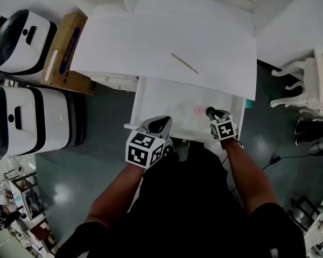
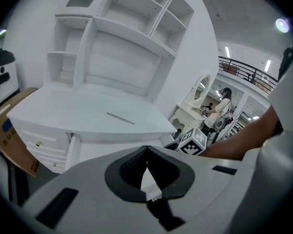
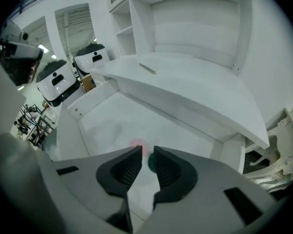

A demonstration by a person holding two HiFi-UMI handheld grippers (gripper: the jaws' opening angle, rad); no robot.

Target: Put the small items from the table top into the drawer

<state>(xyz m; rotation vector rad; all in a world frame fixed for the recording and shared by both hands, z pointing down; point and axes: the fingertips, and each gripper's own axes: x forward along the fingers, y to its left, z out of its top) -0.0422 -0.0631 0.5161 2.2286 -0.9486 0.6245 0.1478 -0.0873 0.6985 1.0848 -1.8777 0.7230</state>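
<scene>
**Already two in the drawer**

Only the head view gives us the whole white desk (image 1: 167, 42) and open drawer (image 1: 164, 105). Two grippers: left gripper (image 1: 160, 123) pinched together, empty; right gripper (image 1: 210, 112) apart, empty, over the drawer. One thin stick (image 1: 184, 63) lies on the desk. In the drawer, one pink piece (image 1: 198, 110); the green piece (image 3: 150, 163) only the right gripper view shows.

Grey hand-held gripper (image 3: 147, 149) bodies carry black ribbed pads (image 3: 124, 172).

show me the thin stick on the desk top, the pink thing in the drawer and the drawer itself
thin stick (image 1: 184, 63): head view, middle of its length
pink thing (image 1: 198, 110): head view, its centre
drawer (image 1: 161, 102): head view, bare floor, left half
</scene>
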